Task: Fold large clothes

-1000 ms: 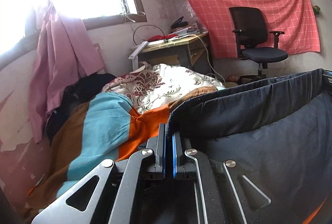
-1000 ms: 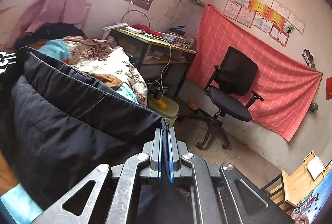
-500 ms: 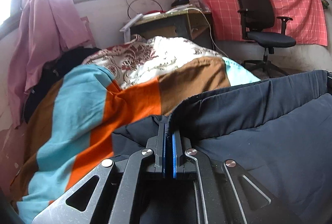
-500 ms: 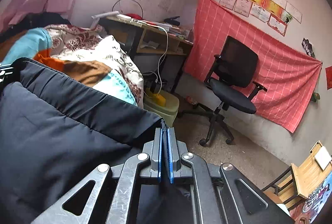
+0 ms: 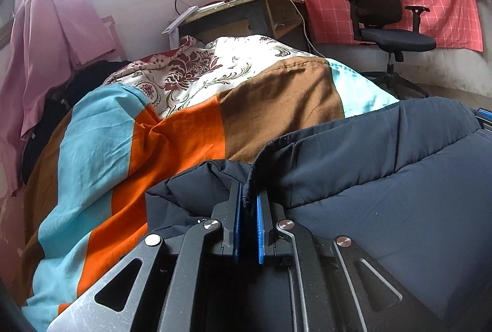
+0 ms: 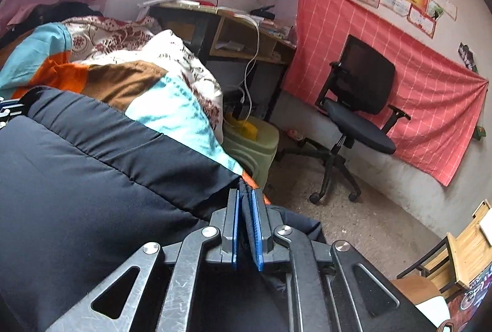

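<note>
My left hand-held gripper [image 5: 247,203] points forward and tilts downward, its blue pads a narrow slit apart on dark cloth. My right hand-held gripper [image 6: 245,203] tilts down likewise; its jaws have just been opening slightly, cloth between them.

Bed [image 5: 46,209] covered by striped blue, orange and brown sheet [image 5: 184,141], with floral quilt [image 5: 215,70] and dark clothes [image 5: 77,86] heaped at the far end by the wall, and dark padded jacket [image 5: 384,193] spread over the near end.
</note>
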### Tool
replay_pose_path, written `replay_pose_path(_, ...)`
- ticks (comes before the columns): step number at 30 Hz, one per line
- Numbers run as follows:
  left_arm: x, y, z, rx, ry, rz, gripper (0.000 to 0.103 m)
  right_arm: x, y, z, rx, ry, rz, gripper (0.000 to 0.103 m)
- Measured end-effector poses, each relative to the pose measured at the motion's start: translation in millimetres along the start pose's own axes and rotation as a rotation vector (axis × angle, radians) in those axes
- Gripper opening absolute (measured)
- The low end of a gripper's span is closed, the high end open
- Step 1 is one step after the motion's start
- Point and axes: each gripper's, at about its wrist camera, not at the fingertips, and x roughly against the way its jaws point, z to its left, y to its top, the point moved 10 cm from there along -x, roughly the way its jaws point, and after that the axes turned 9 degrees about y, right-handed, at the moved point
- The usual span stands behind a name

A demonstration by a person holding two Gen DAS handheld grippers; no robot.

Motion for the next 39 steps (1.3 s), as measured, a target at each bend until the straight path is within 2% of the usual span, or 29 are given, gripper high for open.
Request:
replay_pose_path(3,1.6,0.5,3.3,0.019,-0.028,0.006,0.009,-6.0,-3.9,1.6,0.010,-0.007,0.014,0.011)
replay_pose_path(6,9.9,3.8,11.8,0.068,-0.090,-0.006,0.013,-8.0,-6.3,2.3,0.015,-0.009,0.025,0.012)
replay_pose_path(7,15.8,6.1,18.3,0.098,-0.114,-0.025,0.020,-7.7,-6.0,1.6,0.012,-0.008,0.023,0.012)
replay_pose_path(9,30.0,12.6,32.4,0.165,-0.130,-0.074,0.045,1.1,-3.1,-2.6,-0.014,0.017,0.000,0.013)
replay_pose_path(10,40.3,17.0,40.9,0.207,-0.131,-0.113,0.068,7.4,-1.0,-5.7,-0.036,0.036,-0.018,0.016)
replay_pose_path(11,50.6,21.0,48.6,0.246,-0.129,-0.151,0.082,15.4,1.9,-9.7,-0.057,0.043,-0.042,0.028)
replay_pose_path(12,63.0,25.1,55.5,0.284,-0.135,-0.193,0.083,26.8,5.6,-14.7,-0.083,0.043,-0.078,0.049)
replay_pose_path(13,75.4,27.9,56.8,0.301,-0.156,-0.222,0.083,37.1,8.4,-17.8,-0.105,0.045,-0.112,0.064)
replay_pose_path(14,84.0,29.3,53.4,0.286,-0.156,-0.233,0.083,53.8,12.5,-20.0,-0.130,0.051,-0.167,0.086)
replay_pose_path(15,90.7,29.4,49.4,0.265,-0.152,-0.242,0.083,70.0,15.7,-19.9,-0.141,0.058,-0.210,0.088)
replay_pose_path(18,105.1,23.1,27.2,0.215,-0.172,-0.253,0.083,94.9,15.4,-10.0,-0.137,0.099,-0.243,0.088)
replay_pose_path(22,90.0,8.4,-14.3,0.137,-0.168,-0.177,0.084,104.4,2.6,10.5,-0.148,0.147,-0.242,0.089)
replay_pose_path(24,80.9,6.0,-24.6,0.099,-0.124,-0.173,0.084,89.2,-4.7,23.9,-0.106,0.144,-0.201,0.089)
replay_pose_path(26,72.9,6.0,-31.6,0.080,-0.112,-0.174,0.084,73.4,-6.2,30.9,-0.088,0.149,-0.162,0.089)
replay_pose_path(30,41.7,-4.3,-37.4,0.110,-0.156,-0.085,0.086,46.1,0.4,27.6,-0.116,0.165,-0.112,0.089)
replay_pose_path(32,24.1,-9.3,-41.9,0.122,-0.187,-0.025,0.092,30.5,-2.8,26.7,-0.136,0.198,-0.076,0.089)
replay_pose_path(34,18.1,-8.9,-44.3,0.123,-0.199,-0.010,0.093,12.5,-9.7,24.7,-0.175,0.247,-0.027,0.088)
replay_pose_path(39,13.8,-9.5,-46.4,0.127,-0.193,-0.035,0.094,-7.4,-15.4,23.0,-0.228,0.301,-0.008,0.089)
